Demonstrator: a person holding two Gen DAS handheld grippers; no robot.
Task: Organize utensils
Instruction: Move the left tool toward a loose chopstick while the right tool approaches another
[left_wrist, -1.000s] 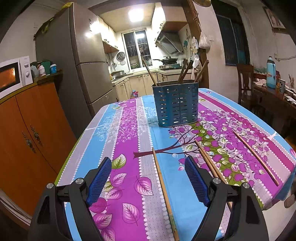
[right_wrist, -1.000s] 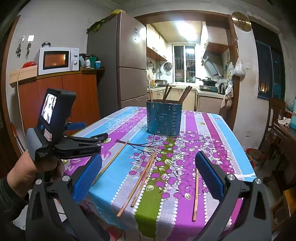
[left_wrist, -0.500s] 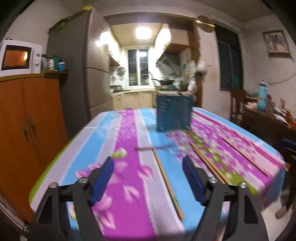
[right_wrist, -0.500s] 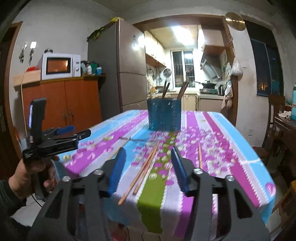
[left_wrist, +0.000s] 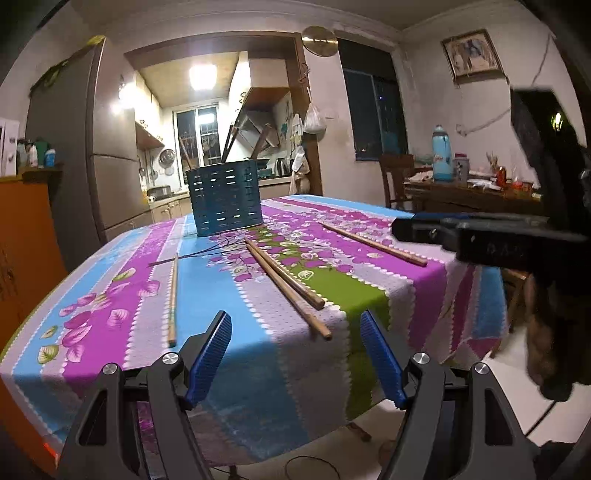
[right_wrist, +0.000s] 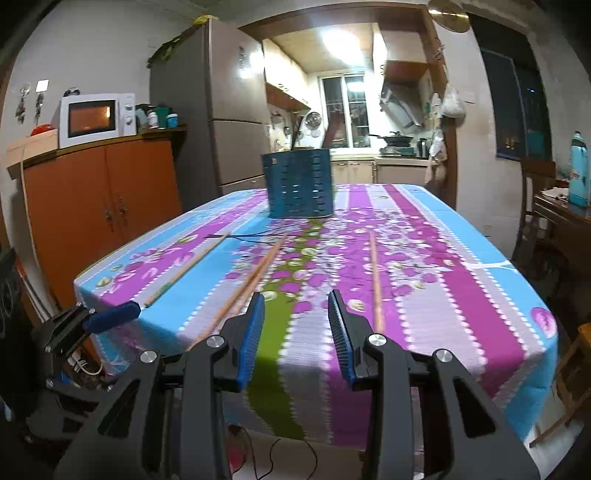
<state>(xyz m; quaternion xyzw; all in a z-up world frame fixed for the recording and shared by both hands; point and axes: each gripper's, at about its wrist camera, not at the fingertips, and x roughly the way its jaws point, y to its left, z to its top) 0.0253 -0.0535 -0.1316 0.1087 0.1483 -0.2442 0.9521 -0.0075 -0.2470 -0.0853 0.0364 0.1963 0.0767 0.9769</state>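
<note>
A blue slotted utensil holder stands upright mid-table with several chopsticks in it. On the flowered tablecloth lie a single chopstick at the left, a pair in the middle, and a single one at the right. My left gripper hovers at the near table edge, jaws closing with nothing between them. My right gripper is also at the near edge, jaws narrow and closing on nothing, between the pair and the right chopstick.
An orange cabinet with a microwave and a tall fridge stand left of the table. A chair and a side table with a blue flask stand to the right. Cables lie on the floor below the table edge.
Both grippers sank toward the table's near edge. The right jaws narrowed a lot, the left ones a little. The left view swung right, bringing the pair of chopsticks ahead of it.
</note>
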